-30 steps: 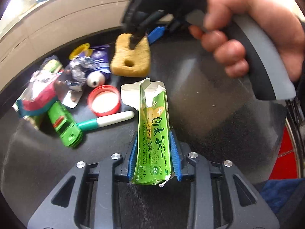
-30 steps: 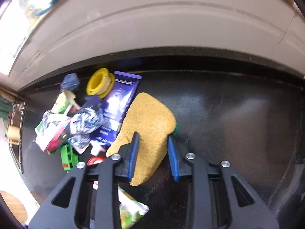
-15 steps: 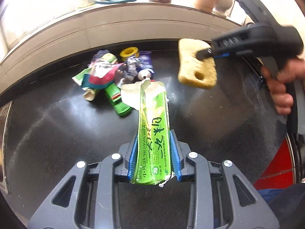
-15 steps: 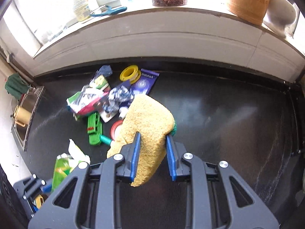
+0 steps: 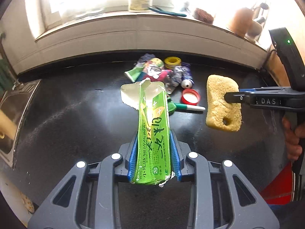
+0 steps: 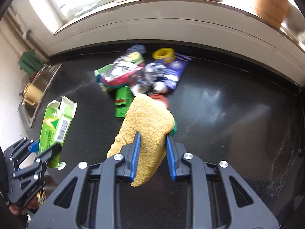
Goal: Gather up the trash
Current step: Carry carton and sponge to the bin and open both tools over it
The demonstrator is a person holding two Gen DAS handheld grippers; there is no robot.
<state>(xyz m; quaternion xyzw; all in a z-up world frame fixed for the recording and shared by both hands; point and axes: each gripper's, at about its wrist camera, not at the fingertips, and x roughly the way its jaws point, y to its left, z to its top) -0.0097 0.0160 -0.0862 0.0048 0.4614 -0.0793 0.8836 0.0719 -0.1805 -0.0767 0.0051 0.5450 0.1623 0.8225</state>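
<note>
My left gripper (image 5: 153,133) is shut on a torn green carton (image 5: 152,126) and holds it above the black counter (image 5: 76,118). The carton also shows in the right wrist view (image 6: 55,126) at the left. My right gripper (image 6: 153,135) is shut on a yellow sponge (image 6: 146,129), which hangs in the air at the right of the left wrist view (image 5: 222,103). A pile of trash (image 6: 141,74) lies at the back of the counter: wrappers, a yellow tape roll (image 5: 172,62), a purple tube (image 6: 175,70), a red lid (image 5: 189,98), a green pen (image 5: 188,107).
A steel sink (image 5: 11,110) is set into the counter at the left. A white tiled ledge (image 5: 133,36) runs behind the counter, with jars and scissors on the windowsill. Something red (image 5: 278,187) shows past the counter's right edge.
Both grippers have lifted and pulled back from the pile, carrying the carton and the sponge. The sponge has moved to the right, away from the trash.
</note>
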